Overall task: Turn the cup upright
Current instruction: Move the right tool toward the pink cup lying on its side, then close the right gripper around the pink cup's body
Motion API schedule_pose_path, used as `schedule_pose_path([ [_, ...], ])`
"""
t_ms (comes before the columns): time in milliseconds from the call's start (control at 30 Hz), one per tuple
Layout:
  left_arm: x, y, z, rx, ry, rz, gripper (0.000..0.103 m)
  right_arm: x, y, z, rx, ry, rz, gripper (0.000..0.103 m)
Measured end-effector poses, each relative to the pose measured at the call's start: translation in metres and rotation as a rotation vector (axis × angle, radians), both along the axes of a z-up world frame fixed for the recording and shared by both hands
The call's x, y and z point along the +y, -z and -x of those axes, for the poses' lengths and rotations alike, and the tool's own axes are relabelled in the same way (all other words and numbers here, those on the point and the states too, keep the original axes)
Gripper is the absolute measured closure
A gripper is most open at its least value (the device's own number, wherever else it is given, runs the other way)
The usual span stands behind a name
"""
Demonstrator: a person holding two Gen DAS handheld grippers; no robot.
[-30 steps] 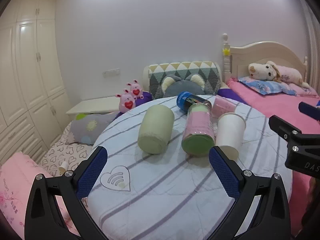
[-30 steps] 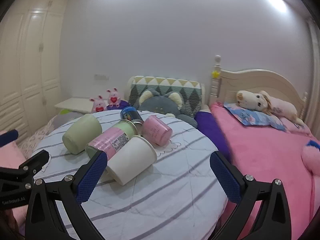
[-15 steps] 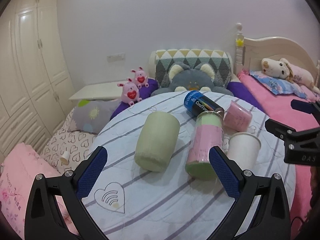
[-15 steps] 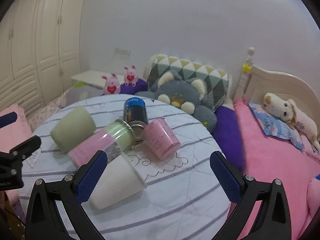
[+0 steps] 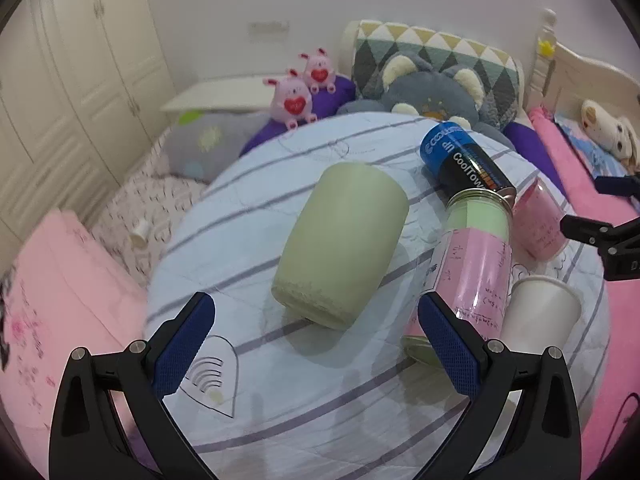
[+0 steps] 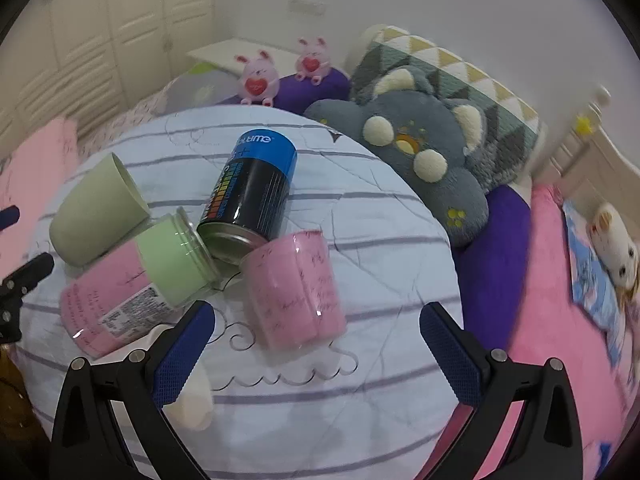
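Left gripper (image 5: 316, 334) hangs wide apart just short of the toppled green cup (image 5: 342, 244), right gripper (image 6: 316, 344) equally spread before the pink cup (image 6: 294, 290).

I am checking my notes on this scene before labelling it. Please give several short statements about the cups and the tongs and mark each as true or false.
1. The green cup lies on its side. True.
2. The left tongs are closed on the green cup. False: they are open and hold nothing.
3. The pink cup stands upright. False: it lies on its side on the striped tablecloth.
4. The blue and black can lies with its open end near the pink cup. True.
5. The right tongs are open. True.
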State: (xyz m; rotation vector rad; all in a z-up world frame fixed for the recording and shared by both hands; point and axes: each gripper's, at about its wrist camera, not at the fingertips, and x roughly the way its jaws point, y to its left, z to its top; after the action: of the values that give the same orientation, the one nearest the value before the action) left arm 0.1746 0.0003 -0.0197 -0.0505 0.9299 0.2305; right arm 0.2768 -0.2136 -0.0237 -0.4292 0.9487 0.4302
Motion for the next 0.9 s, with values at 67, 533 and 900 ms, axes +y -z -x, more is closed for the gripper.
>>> schedule_pose_path([
  [67, 0.002, 0.002, -0.002, 0.016, -0.015, 0.010, 0.000, 0.004, 0.005, -0.008, 0.040, -0.027, 0.012, 0.000],
  [533, 0.017, 0.021, -0.026, 0.103, -0.088, 0.018, 0.000, 0.036, 0.042, -0.034, 0.153, -0.075, 0.091, 0.007],
  [900, 0.024, 0.020, -0.030, 0.117, -0.090, 0.033, 0.000, 0.031, 0.040, -0.032, 0.199, 0.022, 0.060, 0.035],
])
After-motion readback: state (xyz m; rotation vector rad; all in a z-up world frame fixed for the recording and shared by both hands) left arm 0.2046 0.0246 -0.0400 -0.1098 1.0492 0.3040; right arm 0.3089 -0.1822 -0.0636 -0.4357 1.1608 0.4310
